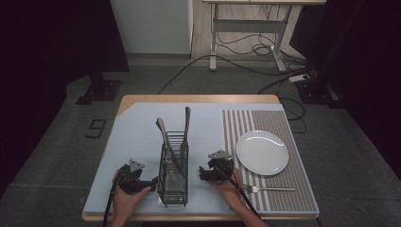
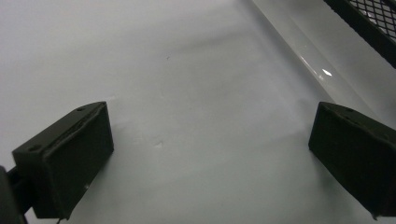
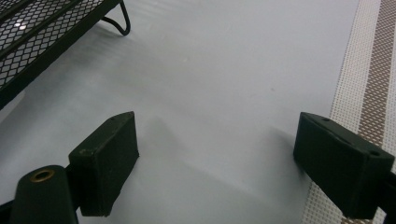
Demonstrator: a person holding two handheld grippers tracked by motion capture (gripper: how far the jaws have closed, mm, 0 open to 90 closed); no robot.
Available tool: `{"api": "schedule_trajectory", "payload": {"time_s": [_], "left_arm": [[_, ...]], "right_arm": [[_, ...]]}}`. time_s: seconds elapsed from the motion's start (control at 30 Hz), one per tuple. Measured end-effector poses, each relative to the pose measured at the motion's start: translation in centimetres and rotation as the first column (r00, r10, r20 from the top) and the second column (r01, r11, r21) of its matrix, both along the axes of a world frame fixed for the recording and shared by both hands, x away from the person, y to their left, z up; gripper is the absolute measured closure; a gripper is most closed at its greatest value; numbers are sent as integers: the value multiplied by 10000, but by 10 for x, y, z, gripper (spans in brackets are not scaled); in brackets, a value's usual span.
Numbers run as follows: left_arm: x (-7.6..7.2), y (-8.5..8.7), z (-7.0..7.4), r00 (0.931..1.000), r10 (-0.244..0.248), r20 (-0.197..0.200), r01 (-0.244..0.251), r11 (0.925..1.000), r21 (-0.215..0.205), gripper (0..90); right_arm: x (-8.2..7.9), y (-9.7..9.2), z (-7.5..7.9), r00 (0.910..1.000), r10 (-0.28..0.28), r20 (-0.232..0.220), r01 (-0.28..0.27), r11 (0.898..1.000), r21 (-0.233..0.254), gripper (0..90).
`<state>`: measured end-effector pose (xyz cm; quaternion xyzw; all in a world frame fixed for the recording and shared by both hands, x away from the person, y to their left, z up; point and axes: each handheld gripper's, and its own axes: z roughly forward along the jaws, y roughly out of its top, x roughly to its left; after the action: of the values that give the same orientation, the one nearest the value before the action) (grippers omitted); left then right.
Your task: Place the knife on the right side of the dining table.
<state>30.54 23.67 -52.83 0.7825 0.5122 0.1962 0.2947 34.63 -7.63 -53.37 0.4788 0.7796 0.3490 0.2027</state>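
A black wire-mesh cutlery caddy (image 1: 173, 182) stands at the table's front centre. Two metal utensils lean in it, handles up (image 1: 163, 131) (image 1: 187, 119). My left gripper (image 1: 134, 176) rests low on the blue mat just left of the caddy, open, with nothing between its jaws (image 2: 210, 133); the caddy's corner (image 2: 373, 23) shows at the upper right of the left gripper view. To the caddy's right, my right gripper (image 1: 215, 168) also sits open and empty (image 3: 217, 137) over the mat, with the caddy's mesh (image 3: 42, 32) to its left.
A light blue mat (image 1: 137, 132) covers most of the table. On its right lies a striped placemat (image 1: 302, 189) (image 3: 369, 93) bearing a white plate (image 1: 262, 152) and a fork (image 1: 269, 189) near the front edge. Cables and a desk frame stand beyond the table.
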Motion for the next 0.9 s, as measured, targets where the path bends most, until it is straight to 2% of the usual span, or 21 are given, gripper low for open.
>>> {"api": "schedule_trajectory", "payload": {"time_s": [0.17, 0.33, 0.5, 0.77, 0.9], "left_arm": [[0, 0, 0, 10000, -3, -9, 3, 10000, -2, 0], [1, 0, 0, 10000, 1, -38, -1, 10000, -28, 0], [0, 0, 0, 10000, 1, 9, 0, 10000, -18, 0], [0, 0, 0, 10000, -4, -1, 4, 10000, -25, 0], [0, 0, 0, 10000, -2, 3, 2, 10000, -33, 0]], "right_arm": [[0, 0, 0, 10000, -1, -23, 1, 10000, 79, 134], [1, -4, 0, 10000, -5, -77, 8, 9992, 389, 135], [0, 1, 0, 10000, 33, 24, -33, 9999, -115, 135], [0, 1, 0, 10000, 10, 14, -10, 9999, -100, 138], [0, 0, 1, 10000, -36, 51, 36, 10000, 35, 168]]}}
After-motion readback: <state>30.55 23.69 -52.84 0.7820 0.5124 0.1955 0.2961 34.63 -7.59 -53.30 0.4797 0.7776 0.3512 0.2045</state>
